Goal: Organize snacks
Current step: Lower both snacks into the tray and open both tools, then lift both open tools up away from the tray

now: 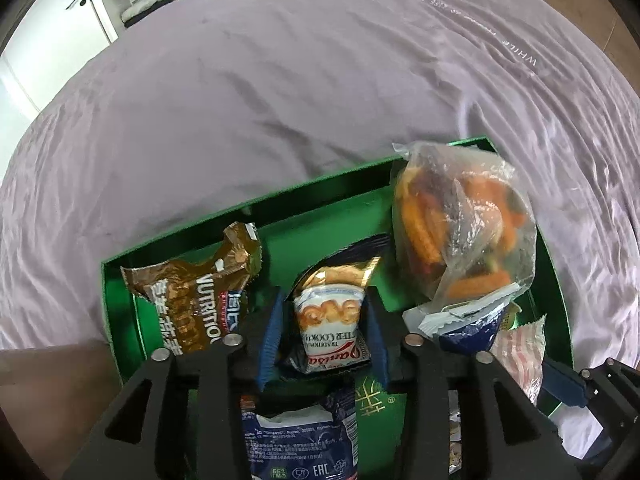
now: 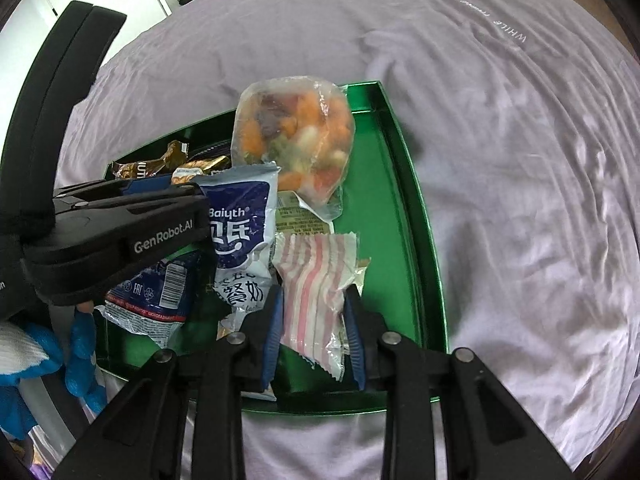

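A green tray (image 1: 240,208) (image 2: 424,240) lies on a mauve bedsheet and holds several snack packets. My left gripper (image 1: 326,340) is open around a white and gold butter cookie packet (image 1: 332,316); a thin gap shows beside its left pad. My right gripper (image 2: 316,340) is shut on a pink-striped packet (image 2: 312,280) near the tray's front edge. A clear bag of orange snacks (image 1: 460,224) (image 2: 296,136) sits at the tray's far right. Also in the tray are a brown packet (image 1: 192,292), a blue and white pouch (image 2: 240,216) and a dark blue packet (image 1: 296,440) (image 2: 156,292).
The bedsheet (image 1: 320,80) spreads wide beyond the tray, wrinkled on the right. A white door (image 1: 52,20) and shelves stand past the bed at top left. A blue-gloved hand (image 2: 80,340) holds the left gripper's body (image 2: 120,232), which blocks the tray's left part in the right wrist view.
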`<state>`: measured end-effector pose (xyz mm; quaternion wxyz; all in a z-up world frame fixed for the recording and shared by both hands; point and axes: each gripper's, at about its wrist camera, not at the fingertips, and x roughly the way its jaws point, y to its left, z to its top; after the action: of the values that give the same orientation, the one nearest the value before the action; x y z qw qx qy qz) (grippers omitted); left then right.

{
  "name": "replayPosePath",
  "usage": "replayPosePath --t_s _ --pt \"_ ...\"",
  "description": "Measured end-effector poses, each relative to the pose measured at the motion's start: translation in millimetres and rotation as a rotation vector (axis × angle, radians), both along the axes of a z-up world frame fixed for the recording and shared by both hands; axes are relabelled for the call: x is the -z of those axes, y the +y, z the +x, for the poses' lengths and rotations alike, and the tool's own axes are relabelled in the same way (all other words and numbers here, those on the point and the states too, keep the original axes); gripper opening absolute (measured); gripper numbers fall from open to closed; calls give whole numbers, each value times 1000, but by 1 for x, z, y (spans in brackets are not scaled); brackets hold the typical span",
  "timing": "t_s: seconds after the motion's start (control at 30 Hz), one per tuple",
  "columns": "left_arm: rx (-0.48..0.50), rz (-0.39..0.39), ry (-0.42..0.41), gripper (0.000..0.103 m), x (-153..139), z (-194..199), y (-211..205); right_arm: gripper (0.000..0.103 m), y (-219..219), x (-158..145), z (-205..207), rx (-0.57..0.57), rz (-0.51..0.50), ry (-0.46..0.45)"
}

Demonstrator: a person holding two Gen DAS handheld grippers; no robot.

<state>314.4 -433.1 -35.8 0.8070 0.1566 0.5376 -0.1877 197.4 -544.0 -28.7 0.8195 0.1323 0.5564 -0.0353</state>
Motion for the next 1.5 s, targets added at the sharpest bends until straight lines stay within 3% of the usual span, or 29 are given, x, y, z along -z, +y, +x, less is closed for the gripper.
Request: replayPosePath --t_s 0.37,0.47,0.87,0.93,0.97,1.3,1.5 --pt "-18 -7 -42 51 -21 -6 10 38 5 -11 -2 -14 -34 -2" --pt "-19 -16 -66 53 -32 -8 12 51 7 -16 -2 -10 -47 -4" --pt "-35 -50 -143 60 -78 -16 21 57 10 -37 -7 1 -67 -27" --pt "-34 -60 -146 61 -85 -19 23 75 12 -42 -10 -1 -73 -31" --pt "-33 -64 -148 61 -86 -19 22 78 12 -44 -10 -1 -77 -34" --pt "-4 -116 -164 61 -117 -38 36 79 22 -64 -25 9 -116 -47" --pt "36 -141 -177 61 -141 -56 42 86 26 -80 -40 30 -139 -62"
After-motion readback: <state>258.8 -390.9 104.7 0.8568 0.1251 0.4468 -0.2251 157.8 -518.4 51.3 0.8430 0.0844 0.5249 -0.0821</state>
